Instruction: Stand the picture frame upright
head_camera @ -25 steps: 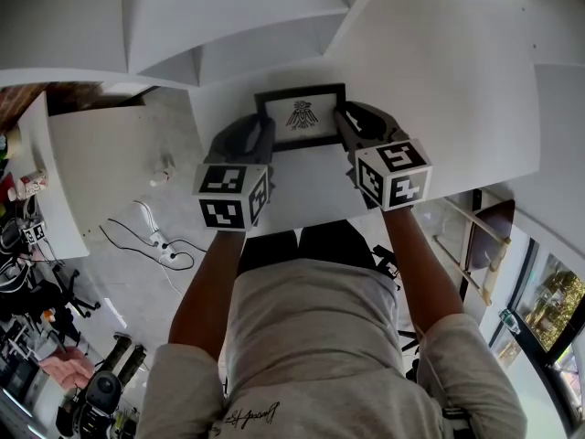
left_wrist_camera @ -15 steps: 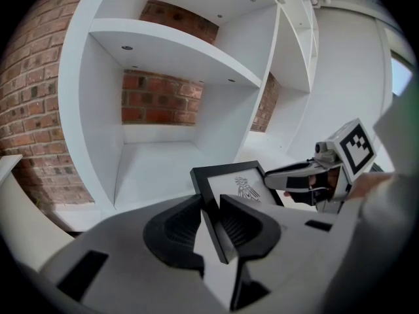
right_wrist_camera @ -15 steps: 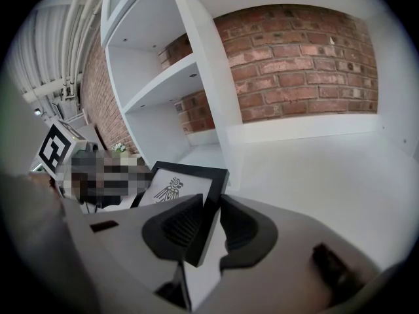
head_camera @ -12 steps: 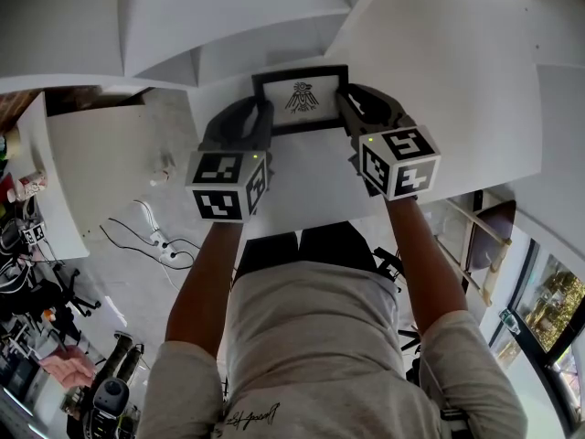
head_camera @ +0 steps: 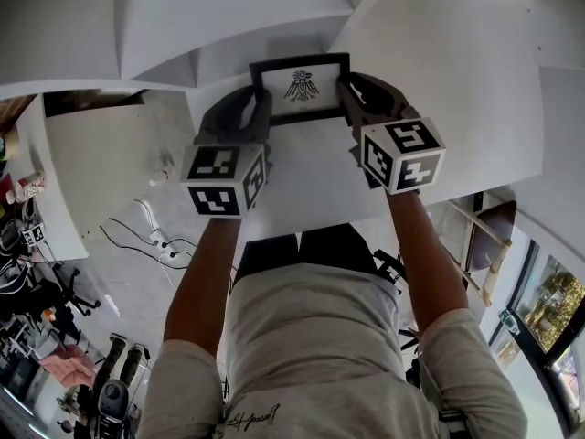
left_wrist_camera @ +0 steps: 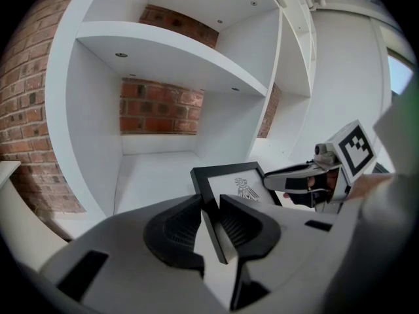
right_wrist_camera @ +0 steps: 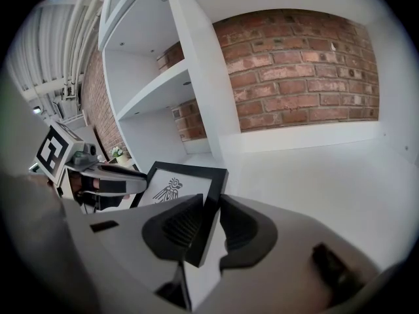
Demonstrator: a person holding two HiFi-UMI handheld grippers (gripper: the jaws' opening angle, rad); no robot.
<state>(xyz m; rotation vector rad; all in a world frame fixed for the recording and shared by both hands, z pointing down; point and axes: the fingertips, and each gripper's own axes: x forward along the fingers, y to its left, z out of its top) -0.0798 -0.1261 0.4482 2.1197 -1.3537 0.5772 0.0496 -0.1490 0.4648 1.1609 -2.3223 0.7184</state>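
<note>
Fingers of left gripper (left_wrist_camera: 211,203) and right gripper (right_wrist_camera: 211,205) clamped on picture frame (head_camera: 301,88) side edges. Moved further toward shelf (left_wrist_camera: 150,169) than a second ago, not standing yet.

A white shelving unit (left_wrist_camera: 177,51) with open compartments stands against a red brick wall (right_wrist_camera: 308,64), which shows at the back of each bay. Below lies a pale grey floor (head_camera: 101,172) with loose cables (head_camera: 151,236). Daylight enters through a window (head_camera: 553,309) at the lower right.

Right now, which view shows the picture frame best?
Head view: the whole picture frame faces it, print readable. Both gripper views show it slanted, one side hidden between fingers.
</note>
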